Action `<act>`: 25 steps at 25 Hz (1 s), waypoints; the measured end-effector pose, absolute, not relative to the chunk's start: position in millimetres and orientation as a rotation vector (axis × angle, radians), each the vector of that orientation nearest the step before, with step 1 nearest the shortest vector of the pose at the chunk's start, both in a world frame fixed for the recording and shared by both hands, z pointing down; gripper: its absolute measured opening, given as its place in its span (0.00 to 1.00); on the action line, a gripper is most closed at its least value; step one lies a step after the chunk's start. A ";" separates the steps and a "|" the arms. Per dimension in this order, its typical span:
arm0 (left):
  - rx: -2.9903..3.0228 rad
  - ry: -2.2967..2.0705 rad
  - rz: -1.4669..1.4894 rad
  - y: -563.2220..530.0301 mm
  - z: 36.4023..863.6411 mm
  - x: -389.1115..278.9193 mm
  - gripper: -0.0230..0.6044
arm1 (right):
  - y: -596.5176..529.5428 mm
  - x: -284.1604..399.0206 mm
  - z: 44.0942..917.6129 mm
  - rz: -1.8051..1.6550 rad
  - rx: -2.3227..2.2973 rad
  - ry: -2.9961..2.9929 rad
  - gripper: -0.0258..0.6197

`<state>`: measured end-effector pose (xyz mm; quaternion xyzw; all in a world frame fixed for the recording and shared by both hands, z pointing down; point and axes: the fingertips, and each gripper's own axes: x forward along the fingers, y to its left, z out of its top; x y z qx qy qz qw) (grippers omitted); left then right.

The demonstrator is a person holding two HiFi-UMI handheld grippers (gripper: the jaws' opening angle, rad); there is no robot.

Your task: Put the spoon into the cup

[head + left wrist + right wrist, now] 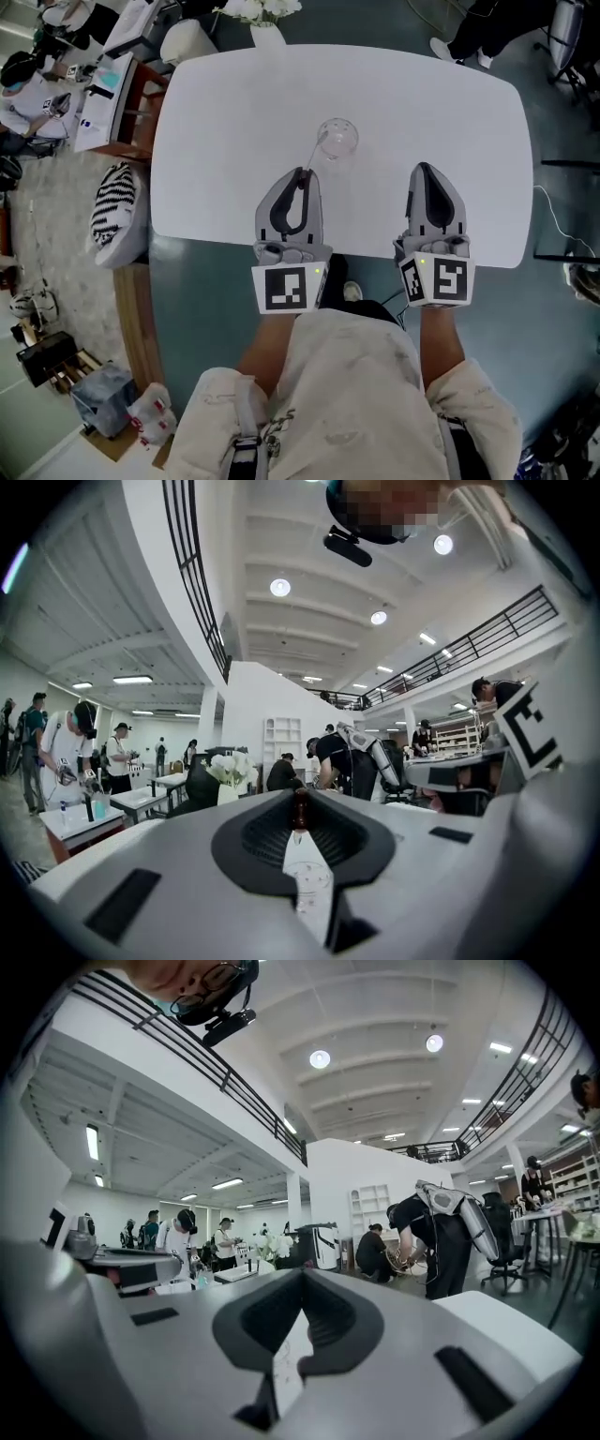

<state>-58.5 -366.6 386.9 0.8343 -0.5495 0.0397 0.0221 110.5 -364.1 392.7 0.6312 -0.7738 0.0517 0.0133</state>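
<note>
Left gripper (pixel 300 174) jaws are clamping the slim pale spoon (pixel 317 154) by its near handle end, its tip reaching the clear glass cup (pixel 337 139) on the white bench (pixel 450 103); right gripper (pixel 427 171) jaws are sitting together, empty. Likely light, slippery (cup fragile).

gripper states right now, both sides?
left gripper: jaws closed on the handle end of the spoon, whose other end is in the cup.
right gripper: jaws closed, holding nothing.
</note>
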 end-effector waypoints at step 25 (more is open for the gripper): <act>2.480 -1.360 0.355 -471.7 552.6 -31.4 0.10 | -465.1 89.3 506.4 0.340 1.852 -2.270 0.02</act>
